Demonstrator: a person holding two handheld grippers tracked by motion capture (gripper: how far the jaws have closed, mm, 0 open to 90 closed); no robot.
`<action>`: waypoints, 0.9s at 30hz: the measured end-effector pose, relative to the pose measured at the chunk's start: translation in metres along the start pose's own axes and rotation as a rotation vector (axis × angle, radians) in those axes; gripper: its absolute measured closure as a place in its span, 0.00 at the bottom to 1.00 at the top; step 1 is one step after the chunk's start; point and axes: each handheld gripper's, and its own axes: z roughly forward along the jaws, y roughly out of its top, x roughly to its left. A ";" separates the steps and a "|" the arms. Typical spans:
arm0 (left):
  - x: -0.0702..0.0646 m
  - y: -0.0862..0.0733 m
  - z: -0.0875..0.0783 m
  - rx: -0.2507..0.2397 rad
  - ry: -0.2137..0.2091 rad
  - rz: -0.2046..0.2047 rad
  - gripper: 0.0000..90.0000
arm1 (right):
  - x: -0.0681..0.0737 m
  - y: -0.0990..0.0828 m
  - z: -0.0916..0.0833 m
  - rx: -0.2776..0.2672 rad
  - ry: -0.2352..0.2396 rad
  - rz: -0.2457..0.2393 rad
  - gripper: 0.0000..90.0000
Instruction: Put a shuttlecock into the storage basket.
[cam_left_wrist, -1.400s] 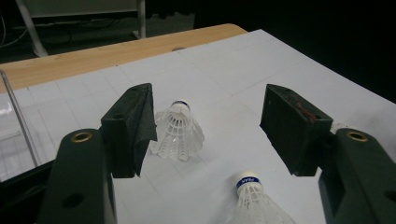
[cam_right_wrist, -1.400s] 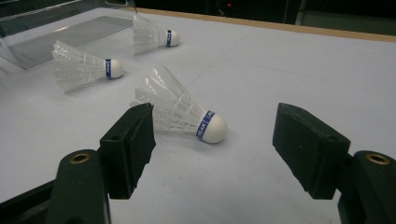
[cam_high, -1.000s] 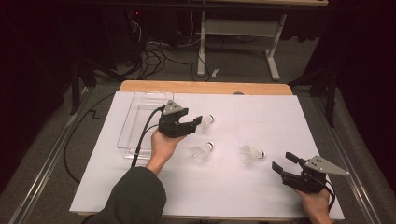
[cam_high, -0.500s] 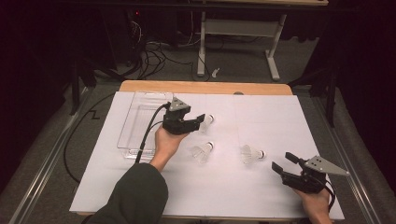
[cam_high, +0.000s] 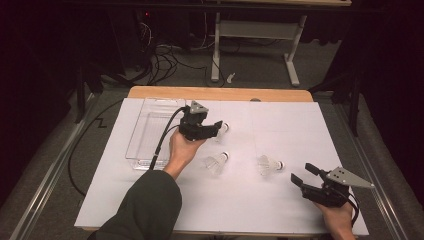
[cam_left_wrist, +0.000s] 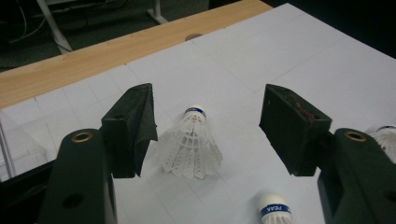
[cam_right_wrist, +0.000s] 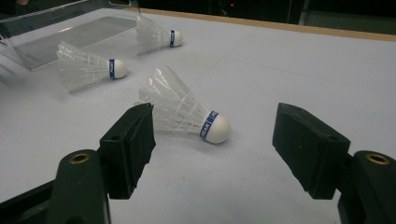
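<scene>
The left hand-held gripper (cam_high: 216, 128) is hovering wide open and empty around the far shuttlecock (cam_left_wrist: 191, 147) lying on the table (cam_high: 280, 210) beside the clear tray (cam_high: 145, 132), and closing carelessly could crush its feathers or flick it away.

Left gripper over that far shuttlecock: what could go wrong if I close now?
The left gripper is open, with the far shuttlecock nearer one jaw, so closing may nudge it sideways or crush its thin feather skirt. A second shuttlecock lies just below the jaws and could be knocked on the way down.
</scene>
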 end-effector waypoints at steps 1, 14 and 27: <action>0.000 0.000 0.001 0.011 0.008 0.001 0.41 | 0.000 0.000 0.000 0.000 0.000 0.000 0.33; -0.001 0.009 0.008 0.144 0.035 0.003 0.47 | 0.000 0.000 0.000 0.001 -0.003 -0.010 0.34; 0.003 0.018 0.016 0.287 0.025 -0.036 0.52 | 0.001 0.000 -0.002 -0.007 -0.012 -0.011 0.35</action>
